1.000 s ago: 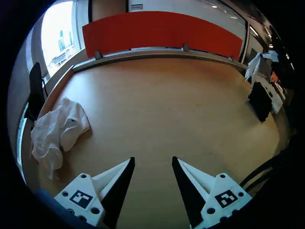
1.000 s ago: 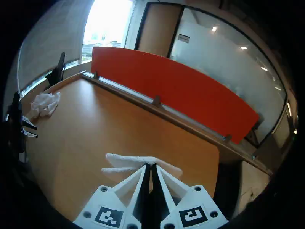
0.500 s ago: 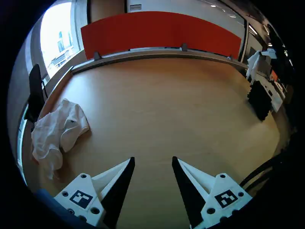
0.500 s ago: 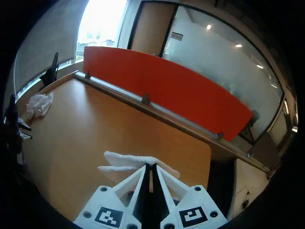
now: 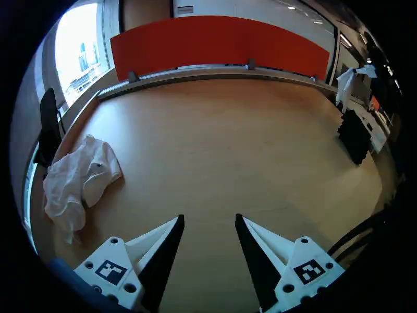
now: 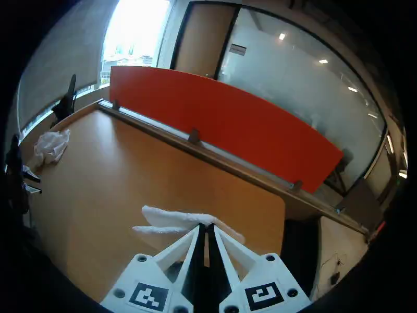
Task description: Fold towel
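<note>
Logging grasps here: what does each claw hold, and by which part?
The right claw pinches the white towel near one edge; the left claw is open, holding nothing.

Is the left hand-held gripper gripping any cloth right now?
No: the left hand-held gripper stands open over the bare desk, with the crumpled white cloth lying apart on its left.

The left gripper (image 5: 208,219) sits low over the near edge of the desk (image 5: 219,141), level, its fingers (image 5: 166,245) spread wide with nothing between them. The right gripper (image 6: 207,227) points toward the desk's far right corner, fingers pressed almost together and pinching the white towel (image 6: 174,219) at their tips.
</note>
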A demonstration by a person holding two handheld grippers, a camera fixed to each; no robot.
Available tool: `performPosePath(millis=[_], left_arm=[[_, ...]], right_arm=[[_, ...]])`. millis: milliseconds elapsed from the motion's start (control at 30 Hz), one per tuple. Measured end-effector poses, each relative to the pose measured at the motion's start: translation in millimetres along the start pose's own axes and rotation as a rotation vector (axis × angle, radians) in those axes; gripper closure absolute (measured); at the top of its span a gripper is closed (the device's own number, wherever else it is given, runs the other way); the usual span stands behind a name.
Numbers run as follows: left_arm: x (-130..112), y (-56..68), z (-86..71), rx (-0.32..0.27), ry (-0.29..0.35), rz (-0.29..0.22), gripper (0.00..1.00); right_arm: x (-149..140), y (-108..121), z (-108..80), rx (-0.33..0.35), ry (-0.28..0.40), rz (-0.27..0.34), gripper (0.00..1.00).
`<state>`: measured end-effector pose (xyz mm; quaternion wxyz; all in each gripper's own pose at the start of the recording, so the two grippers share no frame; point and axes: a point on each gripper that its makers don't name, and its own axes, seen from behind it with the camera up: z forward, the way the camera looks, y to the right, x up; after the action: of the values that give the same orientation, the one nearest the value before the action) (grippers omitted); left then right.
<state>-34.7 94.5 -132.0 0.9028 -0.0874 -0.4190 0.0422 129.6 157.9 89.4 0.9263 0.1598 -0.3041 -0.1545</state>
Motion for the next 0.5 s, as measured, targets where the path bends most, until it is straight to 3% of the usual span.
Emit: performPosePath(millis=[500], left_arm=[[-1.1, -0.6, -2.8, 0.005, 0.000, -0.005, 0.29]], right_arm=[[0.0, 1.4, 2.6, 0.001, -0.009, -0.009, 0.96]])
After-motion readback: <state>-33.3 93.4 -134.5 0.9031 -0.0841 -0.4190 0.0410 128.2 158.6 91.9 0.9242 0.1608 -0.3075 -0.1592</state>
